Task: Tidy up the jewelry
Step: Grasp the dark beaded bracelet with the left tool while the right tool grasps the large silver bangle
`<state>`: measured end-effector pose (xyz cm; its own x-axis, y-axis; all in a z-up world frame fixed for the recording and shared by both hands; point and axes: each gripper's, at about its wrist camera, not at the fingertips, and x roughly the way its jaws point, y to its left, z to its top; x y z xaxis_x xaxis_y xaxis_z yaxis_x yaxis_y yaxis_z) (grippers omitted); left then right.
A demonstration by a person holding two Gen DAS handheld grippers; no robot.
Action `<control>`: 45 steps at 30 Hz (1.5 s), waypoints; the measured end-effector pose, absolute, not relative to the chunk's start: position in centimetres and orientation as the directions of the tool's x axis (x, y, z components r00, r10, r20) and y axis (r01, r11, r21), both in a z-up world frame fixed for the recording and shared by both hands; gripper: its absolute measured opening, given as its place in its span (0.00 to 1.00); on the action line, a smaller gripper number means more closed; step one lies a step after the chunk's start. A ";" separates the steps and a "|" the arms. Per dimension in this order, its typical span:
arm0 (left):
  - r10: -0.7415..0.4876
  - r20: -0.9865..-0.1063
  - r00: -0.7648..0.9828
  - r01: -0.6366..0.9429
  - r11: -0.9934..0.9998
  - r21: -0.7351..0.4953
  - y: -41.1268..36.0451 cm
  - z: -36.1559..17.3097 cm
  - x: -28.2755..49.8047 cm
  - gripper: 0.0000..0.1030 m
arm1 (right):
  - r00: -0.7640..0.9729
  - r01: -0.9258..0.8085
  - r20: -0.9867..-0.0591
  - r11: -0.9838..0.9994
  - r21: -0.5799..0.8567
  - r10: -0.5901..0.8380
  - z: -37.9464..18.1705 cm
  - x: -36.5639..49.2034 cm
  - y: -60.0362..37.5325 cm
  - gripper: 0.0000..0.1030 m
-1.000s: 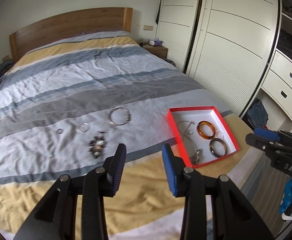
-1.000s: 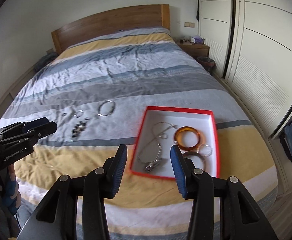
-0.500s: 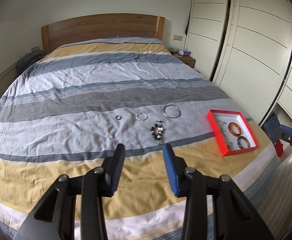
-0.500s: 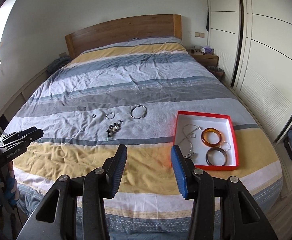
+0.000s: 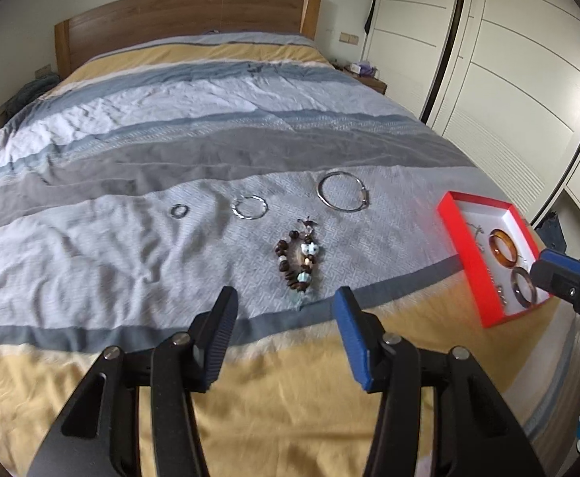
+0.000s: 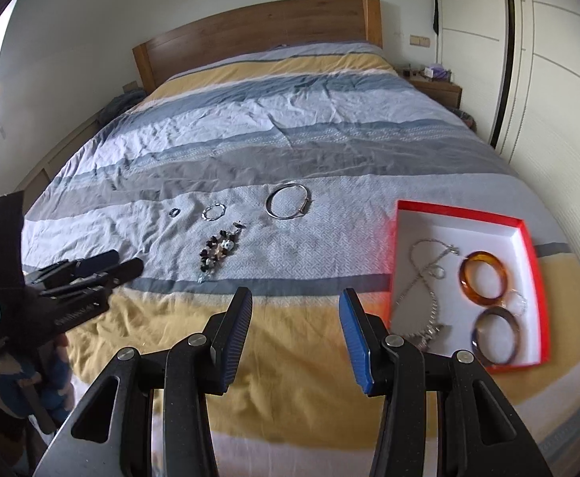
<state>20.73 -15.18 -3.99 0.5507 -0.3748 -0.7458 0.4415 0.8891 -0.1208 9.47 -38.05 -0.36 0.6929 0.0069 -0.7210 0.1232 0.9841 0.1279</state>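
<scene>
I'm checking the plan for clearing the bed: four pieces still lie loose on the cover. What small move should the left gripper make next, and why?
Probably ease the left gripper forward and down over the beaded bracelet. Its jaws have just been opening, nothing is between them, and the bracelet lies straight ahead, the nearest loose piece. The red box sits to the right with other pieces already in it.

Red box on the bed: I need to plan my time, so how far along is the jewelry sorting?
Roughly half. The red box holds a chain and bangles. Nothing is in hand: left gripper, opening, and right gripper are empty. Beaded bracelet, silver bangle and two rings remain.
</scene>
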 end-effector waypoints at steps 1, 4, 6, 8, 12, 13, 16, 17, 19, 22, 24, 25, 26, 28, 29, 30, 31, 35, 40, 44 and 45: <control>-0.377 -0.750 0.543 0.447 0.886 -0.123 -15.8 -4.9 21.6 0.47 | 0.692 0.121 -0.722 0.984 0.134 0.013 -0.9 10.4 -38.3 0.44; -0.382 -0.763 0.522 0.454 0.881 -0.131 -17.0 -6.9 23.7 0.47 | 0.692 0.117 -0.721 0.981 0.155 0.032 -2.4 13.4 -38.8 0.44; -0.391 -0.772 0.501 0.467 0.873 -0.140 -17.9 -8.4 25.1 0.47 | 0.689 0.115 -0.723 0.978 0.173 0.047 -3.6 15.7 -39.2 0.44; -0.387 -0.780 0.491 0.470 0.872 -0.136 -18.5 -9.5 26.2 0.47 | 0.686 0.116 -0.726 0.977 0.181 0.053 -4.6 17.4 -39.5 0.44; -0.385 -0.797 0.466 0.468 0.871 -0.148 -19.1 -11.9 28.3 0.47 | 0.675 0.117 -0.735 0.973 0.198 0.068 -6.8 20.9 -39.7 0.44; -0.388 -0.793 0.471 0.467 0.872 -0.149 -19.0 -12.3 28.6 0.47 | 0.671 0.117 -0.738 0.972 0.202 0.072 -7.5 21.8 -39.7 0.44; -0.397 -0.776 0.489 0.450 0.878 -0.166 -18.7 -12.7 29.4 0.45 | 0.665 0.122 -0.743 0.971 0.207 0.074 -9.0 24.1 -39.9 0.44; -0.399 -0.772 0.496 0.445 0.880 -0.169 -18.6 -12.7 29.6 0.37 | 0.664 0.124 -0.744 0.970 0.208 0.074 -9.4 24.7 -39.9 0.44; -0.399 -0.764 0.507 0.425 0.887 -0.181 -18.2 -12.9 30.1 0.24 | 0.664 0.129 -0.745 0.969 0.209 0.073 -10.3 26.2 -40.0 0.44; -0.429 -0.747 0.508 0.399 0.886 -0.238 -17.1 -13.1 30.9 0.16 | 0.673 0.138 -0.737 0.966 0.220 0.072 -11.2 28.1 -40.3 0.42; -0.438 -0.735 0.517 0.392 0.885 -0.252 -16.8 -13.0 31.0 0.16 | 0.679 0.145 -0.731 0.963 0.226 0.069 -11.6 29.3 -40.5 0.39; -0.440 -0.732 0.520 0.392 0.884 -0.253 -16.7 -13.0 30.9 0.16 | 0.680 0.146 -0.730 0.963 0.225 0.067 -11.7 29.7 -40.6 0.36; -0.442 -0.728 0.524 0.393 0.884 -0.254 -16.7 -13.0 30.9 0.16 | 0.682 0.147 -0.729 0.964 0.223 0.065 -11.9 30.2 -40.6 0.33; -0.446 -0.723 0.527 0.392 0.883 -0.259 -16.5 -13.0 30.9 0.15 | 0.681 0.153 -0.730 0.964 0.219 0.058 -12.2 31.0 -40.7 0.27; -0.448 -0.722 0.528 0.391 0.883 -0.261 -16.4 -13.0 31.0 0.15 | 0.678 0.158 -0.733 0.964 0.214 0.052 -12.4 31.3 -40.7 0.22; -0.450 -0.720 0.529 0.390 0.882 -0.264 -16.4 -13.0 31.0 0.15 | 0.672 0.163 -0.740 0.965 0.204 0.042 -12.7 31.6 -40.6 0.20; -0.450 -0.719 0.529 0.390 0.882 -0.265 -16.4 -13.0 31.0 0.15 | 0.668 0.165 -0.743 0.966 0.198 0.038 -13.0 31.8 -40.5 0.18; -0.445 -0.721 0.531 0.388 0.884 -0.260 -16.4 -12.9 31.0 0.15 | 0.661 0.181 -0.750 0.969 0.169 0.008 -13.2 32.0 -40.4 0.09; -0.424 -0.723 0.545 0.382 0.893 -0.237 -16.5 -12.0 30.6 0.15 | 0.671 0.177 -0.741 0.975 0.134 -0.019 -12.3 30.7 -39.9 0.06; -0.419 -0.723 0.549 0.385 0.895 -0.226 -16.6 -10.9 29.9 0.10 | 0.675 0.182 -0.737 0.974 0.133 -0.025 -10.9 28.7 -39.9 0.06; -0.417 -0.722 0.552 0.389 0.895 -0.219 -16.8 -10.5 29.7 0.10 | 0.678 0.187 -0.734 0.973 0.134 -0.029 -10.4 28.1 -40.0 0.06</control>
